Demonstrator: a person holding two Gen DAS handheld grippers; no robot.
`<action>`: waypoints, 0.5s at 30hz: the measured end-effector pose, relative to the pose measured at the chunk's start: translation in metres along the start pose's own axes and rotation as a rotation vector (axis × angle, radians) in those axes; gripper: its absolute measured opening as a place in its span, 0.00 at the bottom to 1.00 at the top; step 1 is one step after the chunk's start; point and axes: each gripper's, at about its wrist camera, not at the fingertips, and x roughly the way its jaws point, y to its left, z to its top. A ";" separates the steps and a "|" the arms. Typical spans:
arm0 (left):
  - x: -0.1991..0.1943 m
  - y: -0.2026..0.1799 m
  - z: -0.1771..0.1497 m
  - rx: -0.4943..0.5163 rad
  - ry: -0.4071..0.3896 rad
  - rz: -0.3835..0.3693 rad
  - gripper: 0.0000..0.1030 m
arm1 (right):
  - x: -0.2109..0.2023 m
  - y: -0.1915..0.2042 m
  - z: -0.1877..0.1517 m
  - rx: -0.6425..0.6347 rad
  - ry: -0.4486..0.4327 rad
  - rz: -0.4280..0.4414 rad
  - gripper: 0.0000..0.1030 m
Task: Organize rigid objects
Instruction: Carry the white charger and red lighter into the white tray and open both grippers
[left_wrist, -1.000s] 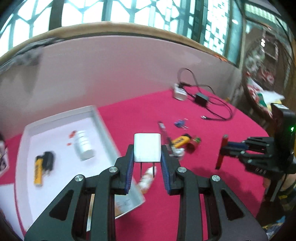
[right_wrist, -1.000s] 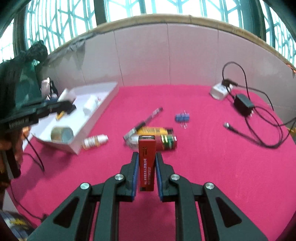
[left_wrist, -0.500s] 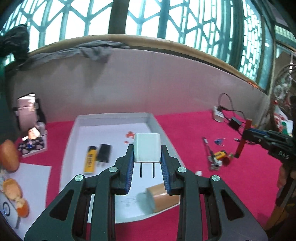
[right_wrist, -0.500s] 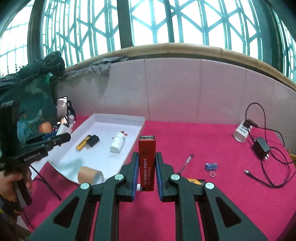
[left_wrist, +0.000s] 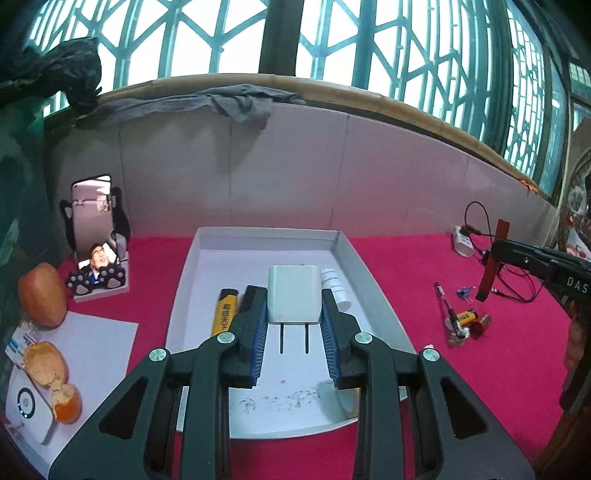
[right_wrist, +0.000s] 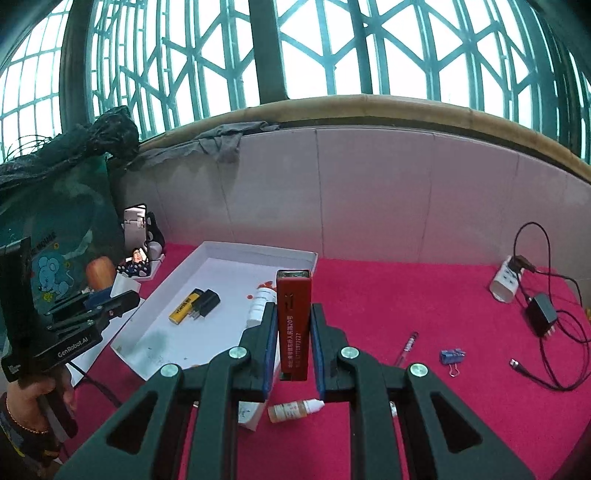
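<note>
The left gripper (left_wrist: 293, 314) is clamped on one white square plug adapter (left_wrist: 293, 295), prongs down, over the shallow white cardboard tray (left_wrist: 373, 288). In the tray lie one yellow lighter (right_wrist: 183, 312), one black charger block (right_wrist: 207, 302) touching it and one white pill bottle (right_wrist: 260, 304) — three things. Farther right, the right gripper (right_wrist: 293, 343) pinches one upright red rectangular lighter (right_wrist: 293, 321) above the red cloth (right_wrist: 424, 306).

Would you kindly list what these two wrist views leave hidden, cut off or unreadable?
- Left wrist view: the white bottle in the white tray is mostly hidden behind the white charger and the left gripper.
- Left wrist view: the handwriting on the tray floor is partly covered by the fingers.
- Right wrist view: the print on the red lighter, held in the right gripper, is too small to read.
- Right wrist view: the dropper bottle label is blurred.
</note>
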 end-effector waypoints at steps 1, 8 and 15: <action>0.000 0.002 -0.001 -0.005 0.001 0.004 0.26 | 0.002 0.002 0.001 -0.002 0.002 0.003 0.15; 0.001 0.021 -0.006 -0.049 0.000 0.027 0.26 | 0.016 0.022 0.010 -0.022 0.011 0.031 0.15; -0.002 0.055 0.000 -0.086 -0.028 0.117 0.26 | 0.038 0.040 0.016 0.000 0.044 0.072 0.15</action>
